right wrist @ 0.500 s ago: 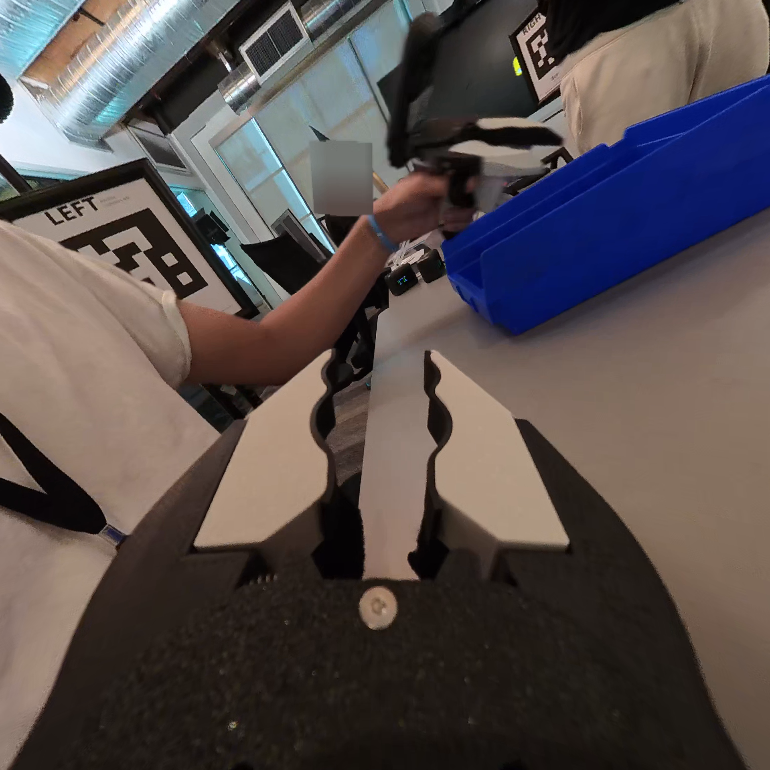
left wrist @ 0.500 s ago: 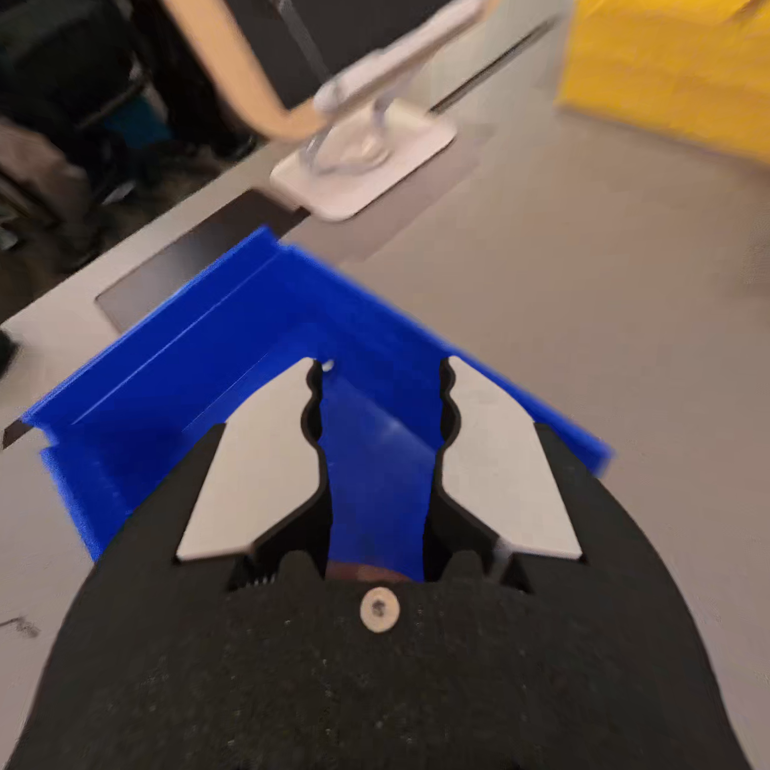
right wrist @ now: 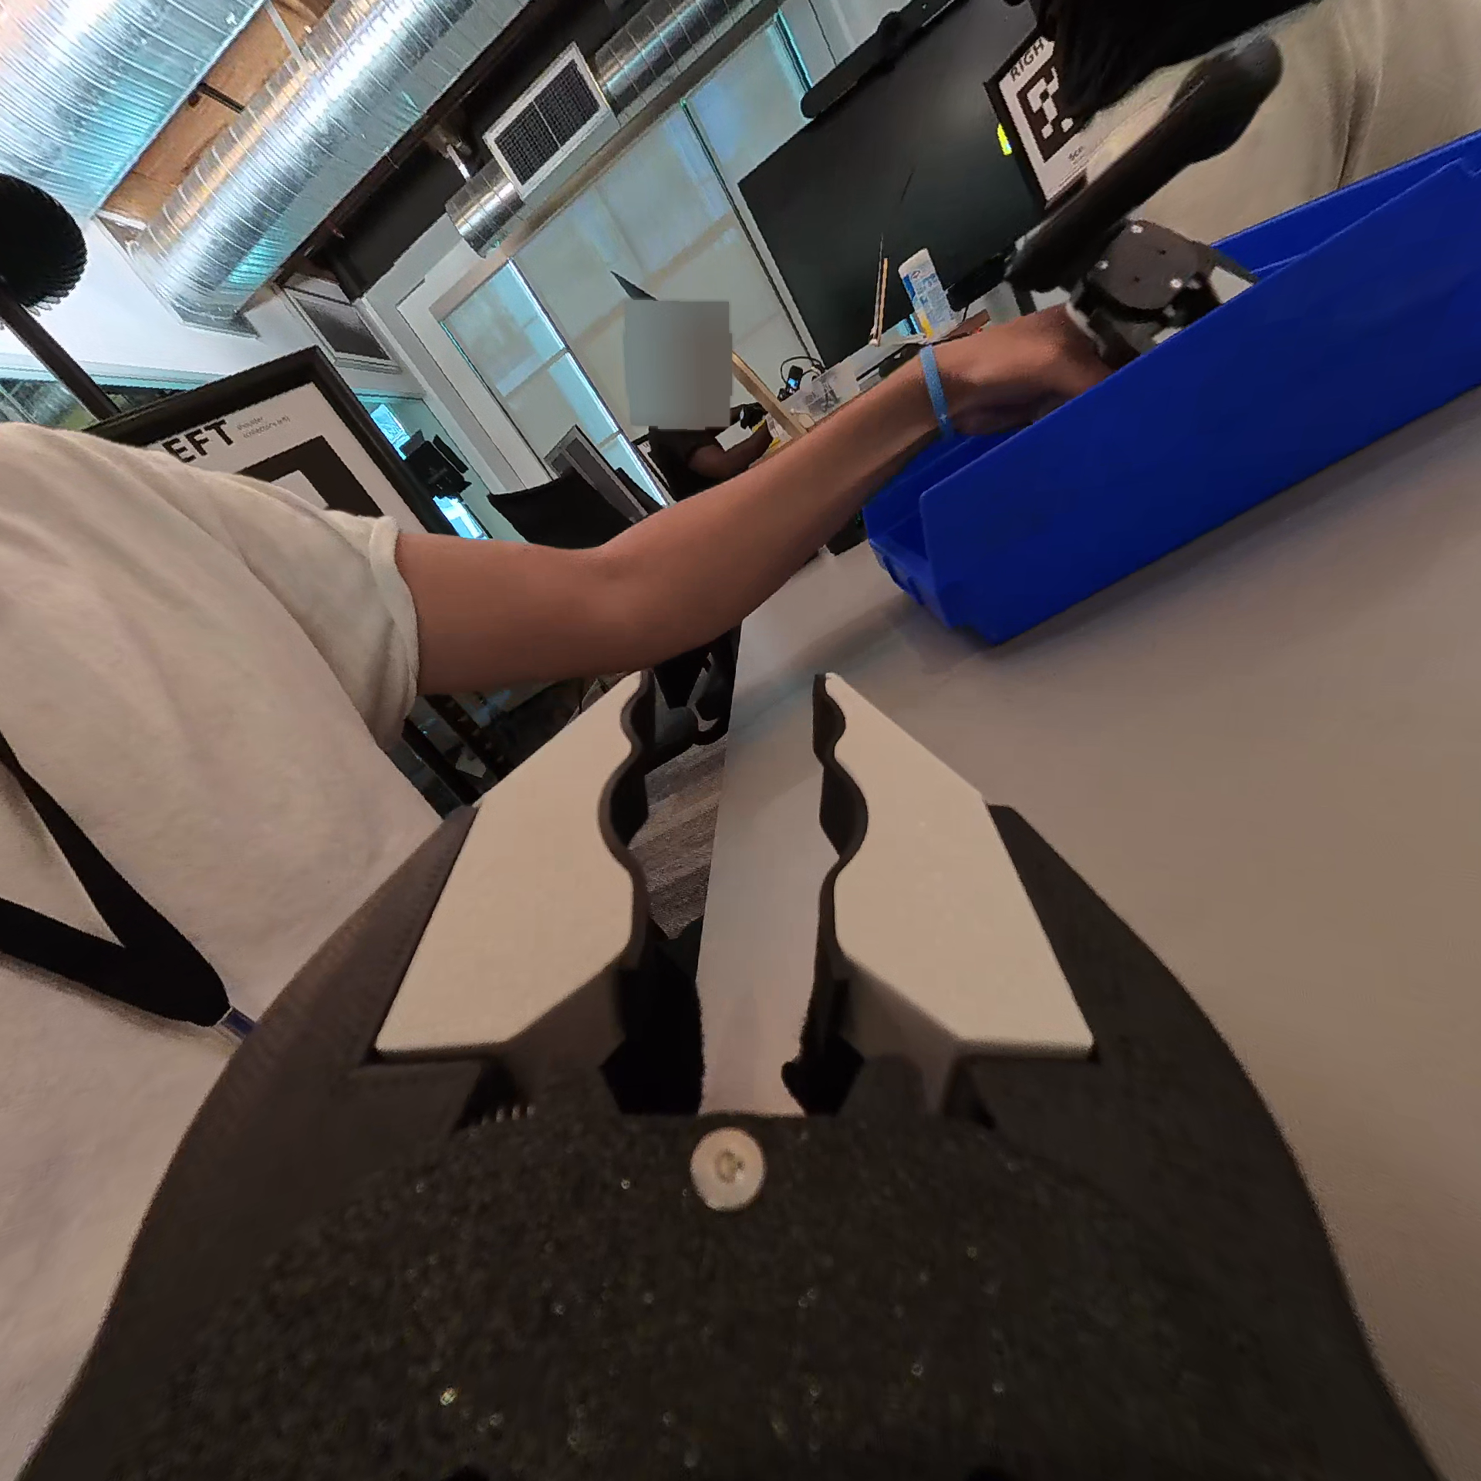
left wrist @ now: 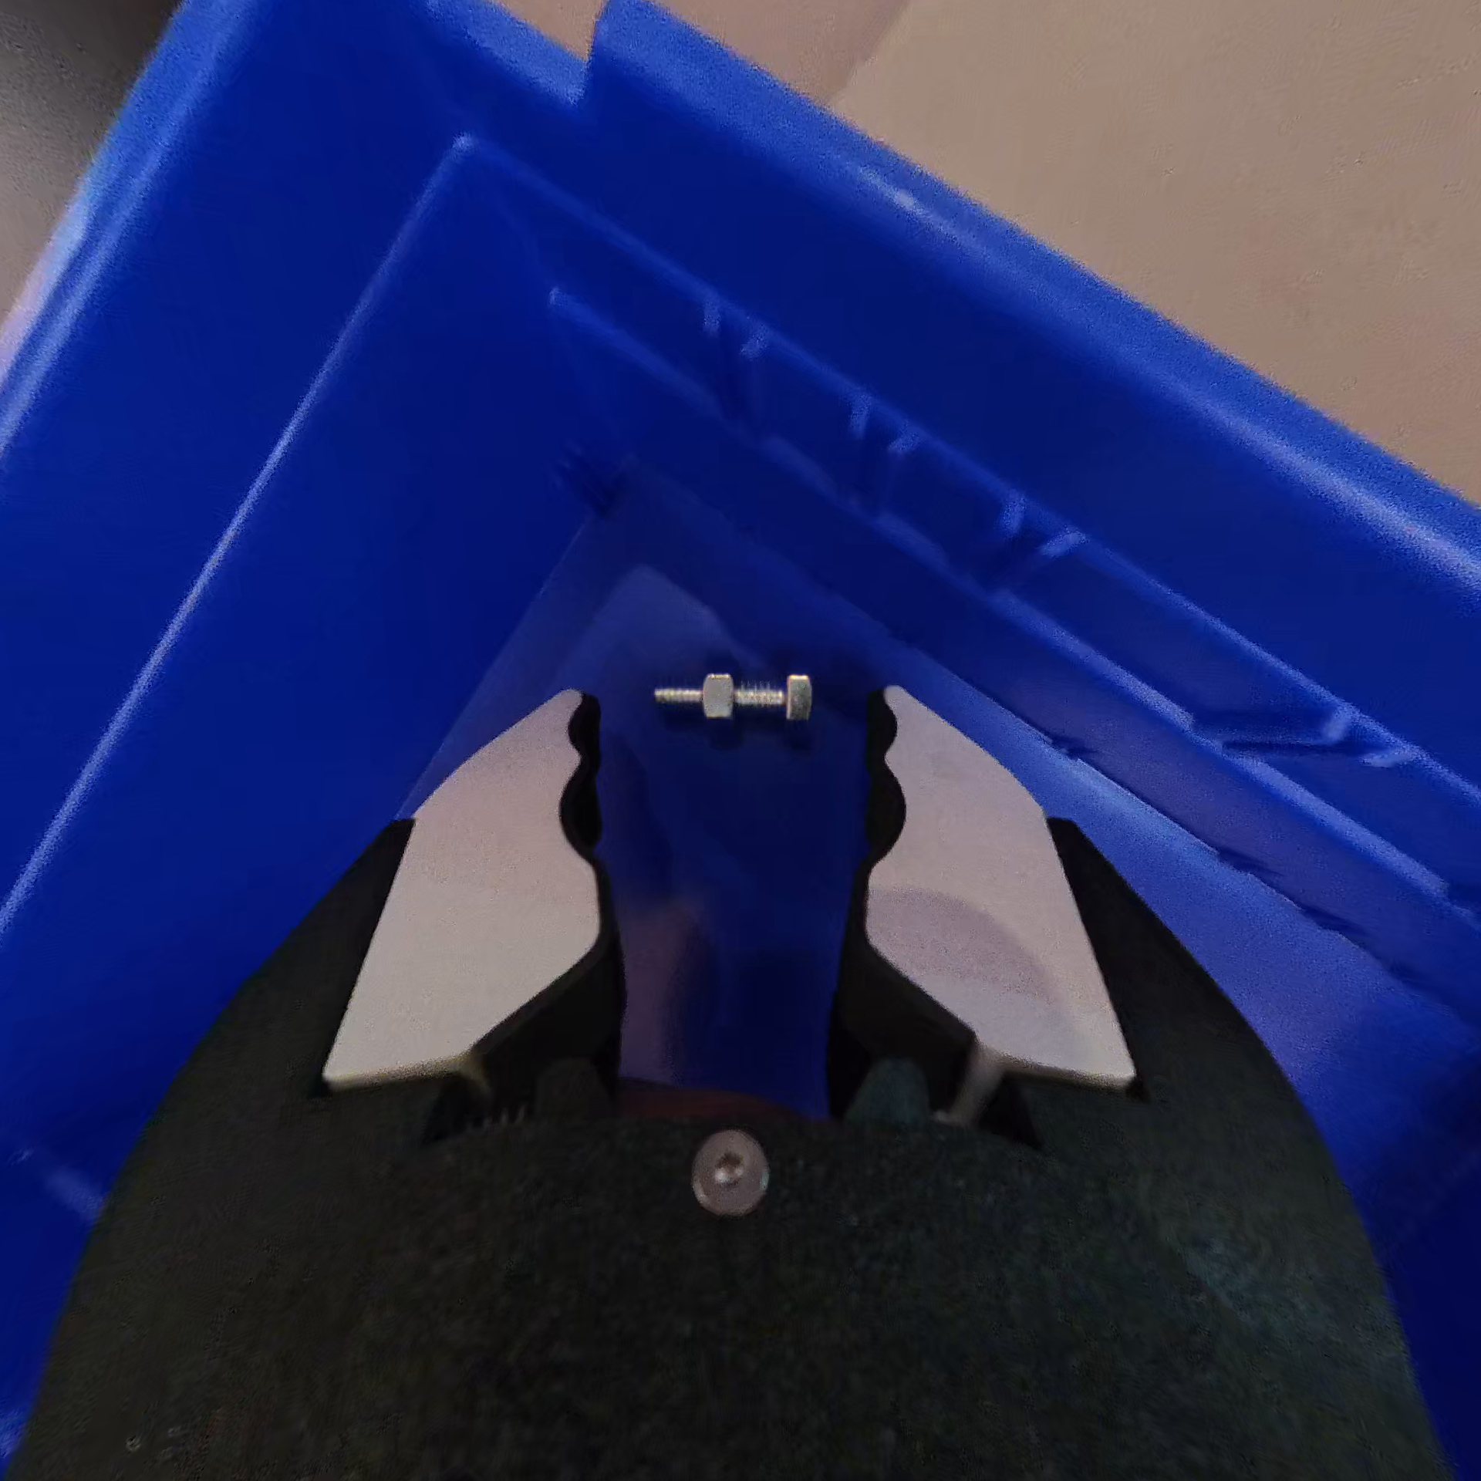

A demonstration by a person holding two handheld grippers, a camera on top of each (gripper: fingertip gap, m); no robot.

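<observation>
The left claw (left wrist: 731, 705) has smooth, matt pale-grey plastic fingers (left wrist: 497, 889) with black wavy inner pads, set in a rough, grainy black body, and just ahead of its tips a small bright metal bolt (left wrist: 733, 696) with a nut threaded on it lies on the floor of a smooth, slightly glossy blue plastic bin (left wrist: 240, 497). The right claw (right wrist: 729, 689) shows the same matt grey fingers and speckled, rough black body with a shiny metal screw head (right wrist: 727, 1168), over a smooth, matt grey bench (right wrist: 1162, 721). To its left is a soft, off-white cloth shirt (right wrist: 176, 681).
</observation>
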